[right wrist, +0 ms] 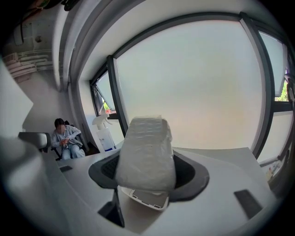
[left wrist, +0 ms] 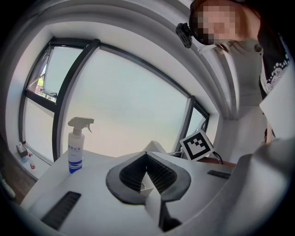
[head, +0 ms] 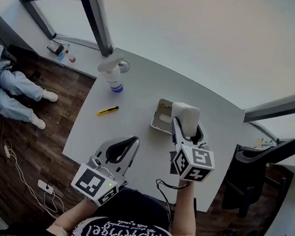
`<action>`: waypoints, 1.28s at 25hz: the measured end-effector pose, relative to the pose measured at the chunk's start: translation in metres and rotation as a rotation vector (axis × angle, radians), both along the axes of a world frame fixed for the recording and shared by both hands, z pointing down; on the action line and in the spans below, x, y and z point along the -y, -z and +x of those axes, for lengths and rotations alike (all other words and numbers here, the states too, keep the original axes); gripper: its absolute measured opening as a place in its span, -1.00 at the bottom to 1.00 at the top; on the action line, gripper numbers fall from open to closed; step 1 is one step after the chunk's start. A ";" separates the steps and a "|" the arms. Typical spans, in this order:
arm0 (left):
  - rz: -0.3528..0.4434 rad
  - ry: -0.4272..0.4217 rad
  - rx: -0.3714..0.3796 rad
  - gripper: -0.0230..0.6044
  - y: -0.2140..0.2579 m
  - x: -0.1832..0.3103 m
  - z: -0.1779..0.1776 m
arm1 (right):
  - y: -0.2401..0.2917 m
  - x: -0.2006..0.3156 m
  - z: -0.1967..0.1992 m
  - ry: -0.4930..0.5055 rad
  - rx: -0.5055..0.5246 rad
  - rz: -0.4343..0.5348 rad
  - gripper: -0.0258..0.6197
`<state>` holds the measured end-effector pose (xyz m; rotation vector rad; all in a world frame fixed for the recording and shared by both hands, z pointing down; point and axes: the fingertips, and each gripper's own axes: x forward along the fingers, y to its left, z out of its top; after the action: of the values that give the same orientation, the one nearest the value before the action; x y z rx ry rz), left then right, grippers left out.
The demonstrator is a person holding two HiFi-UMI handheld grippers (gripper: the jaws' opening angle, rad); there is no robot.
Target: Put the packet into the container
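Over the counter [head: 140,93], your right gripper [head: 183,127] has its jaws wide, clamped on the white packet [right wrist: 146,154]. The packet hangs just above the open container [head: 161,117], prob. not touching it. Your left gripper [left wrist: 146,156] is nearer you w/ jaws tip to tip, nothing btwn. 1 spray bottle [head: 111,75] and 1 yellow cutter [head: 107,110] sit left of the container.
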<state>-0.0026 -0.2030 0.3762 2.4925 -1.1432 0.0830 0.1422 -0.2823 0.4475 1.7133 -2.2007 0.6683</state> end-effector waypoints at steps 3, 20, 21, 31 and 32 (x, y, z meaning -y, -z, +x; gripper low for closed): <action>-0.009 0.016 0.002 -0.90 -0.003 0.004 -0.003 | -0.008 0.004 0.000 0.001 0.008 -0.016 -0.06; -0.063 0.049 0.013 -0.90 -0.020 0.026 -0.004 | -0.064 0.019 -0.004 0.001 0.028 -0.132 -0.06; -0.066 0.049 0.012 -0.90 -0.021 0.027 -0.004 | -0.068 0.019 -0.003 -0.003 0.028 -0.139 -0.06; -0.078 0.048 0.006 -0.90 -0.024 0.030 -0.003 | -0.080 0.018 -0.007 0.012 0.015 -0.151 -0.06; -0.080 0.048 0.005 -0.90 -0.024 0.030 -0.003 | -0.082 0.017 -0.007 0.013 0.014 -0.158 -0.06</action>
<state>-0.0058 -0.2329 0.3999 2.3955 -1.1778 0.1194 0.1351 -0.2992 0.5297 1.6193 -2.1044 0.8303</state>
